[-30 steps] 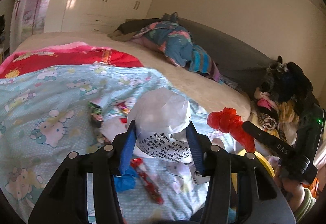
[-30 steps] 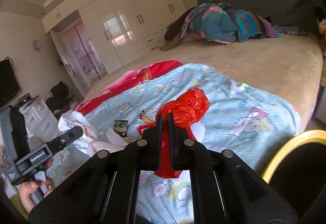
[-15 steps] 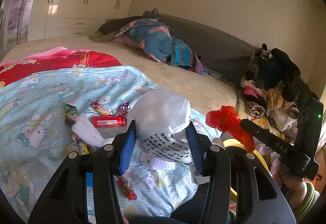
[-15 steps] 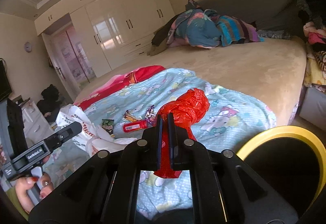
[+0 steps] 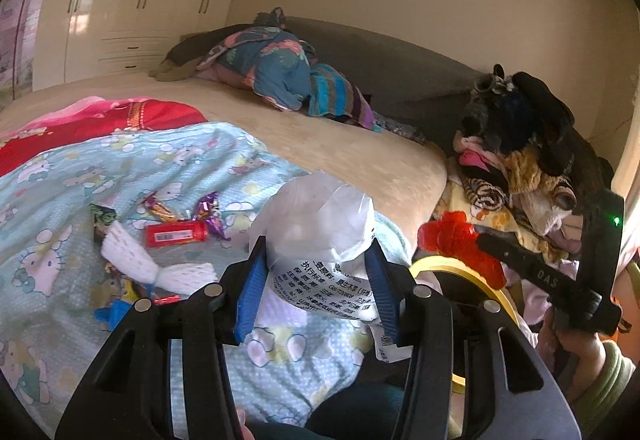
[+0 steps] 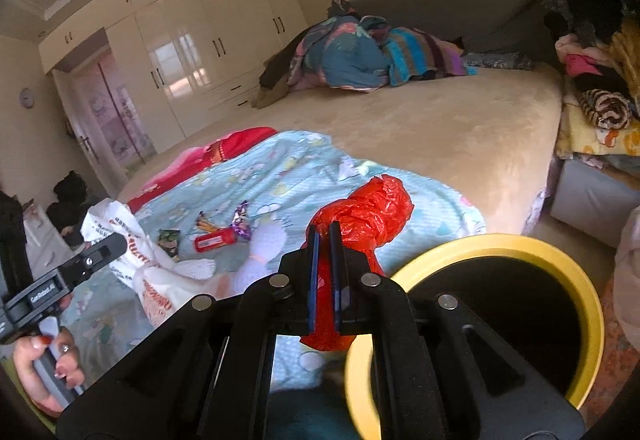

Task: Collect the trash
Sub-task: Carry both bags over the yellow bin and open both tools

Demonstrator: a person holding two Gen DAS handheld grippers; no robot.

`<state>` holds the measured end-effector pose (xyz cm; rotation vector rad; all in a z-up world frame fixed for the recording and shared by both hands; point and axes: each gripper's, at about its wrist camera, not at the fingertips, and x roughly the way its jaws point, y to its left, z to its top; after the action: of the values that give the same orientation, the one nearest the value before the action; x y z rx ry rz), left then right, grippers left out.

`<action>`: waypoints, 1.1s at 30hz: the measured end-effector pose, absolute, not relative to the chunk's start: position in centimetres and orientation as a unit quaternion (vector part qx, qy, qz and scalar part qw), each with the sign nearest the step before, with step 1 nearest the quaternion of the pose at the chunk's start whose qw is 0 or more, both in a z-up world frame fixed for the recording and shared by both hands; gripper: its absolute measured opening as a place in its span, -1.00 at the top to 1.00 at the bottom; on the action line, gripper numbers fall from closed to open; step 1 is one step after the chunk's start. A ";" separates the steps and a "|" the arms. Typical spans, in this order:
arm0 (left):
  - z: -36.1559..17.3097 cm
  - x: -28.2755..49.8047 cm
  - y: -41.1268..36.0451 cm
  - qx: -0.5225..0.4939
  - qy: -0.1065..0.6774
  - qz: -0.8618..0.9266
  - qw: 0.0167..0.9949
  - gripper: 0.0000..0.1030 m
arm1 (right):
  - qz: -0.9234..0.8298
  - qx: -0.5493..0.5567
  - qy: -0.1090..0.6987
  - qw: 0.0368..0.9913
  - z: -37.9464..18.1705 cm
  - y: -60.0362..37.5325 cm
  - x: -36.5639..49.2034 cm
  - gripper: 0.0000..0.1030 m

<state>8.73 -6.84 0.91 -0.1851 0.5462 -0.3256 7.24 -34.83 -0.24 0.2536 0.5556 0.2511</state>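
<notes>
Red plastic bag (image 6: 362, 217) is clamped in the right hand-held gripper (image 6: 324, 236) beside the yellow-rimmed bin (image 6: 576, 280); the left hand-held gripper (image 5: 316, 260) grips a white packet (image 5: 320, 236). Candy wrappers (image 5: 180, 220) litter the bed (image 5: 340, 143).

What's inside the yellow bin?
The yellow bin looks dark and black inside, like a liner. No trash shows in the part visible, but the right gripper holding the red bag covers its near side.

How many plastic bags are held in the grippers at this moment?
2. A white plastic bag is between the fingers of the left gripper; a red plastic bag is pinched in the right gripper, beside the yellow-rimmed bin.
</notes>
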 end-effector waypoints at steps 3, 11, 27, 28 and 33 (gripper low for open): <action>0.8 8.8 -8.2 -0.080 0.270 -0.170 0.944 0.10 | 0.119 0.115 0.271 0.948 0.1 -35.6 7.1 0.95; 0.0 9.0 -11.9 -0.052 0.283 -0.200 0.937 0.10 | 0.108 0.121 0.284 0.945 -0.1 -38.4 6.4 0.95; -1.7 9.6 -19.4 0.002 0.294 -0.245 0.924 0.10 | 0.074 0.147 0.310 0.936 -2.0 -43.4 4.8 0.95; -1.9 9.6 -19.8 0.004 0.294 -0.248 0.923 0.10 | 0.072 0.146 0.314 0.935 -2.2 -43.5 4.7 0.95; -2.8 9.6 -21.1 0.013 0.303 -0.257 0.918 0.09 | 0.065 0.146 0.329 0.931 -3.1 -44.3 4.4 0.95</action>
<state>9.61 -21.11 -2.83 0.0257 0.6231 -0.5284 4.36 -44.32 -3.13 0.2985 0.6727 0.1330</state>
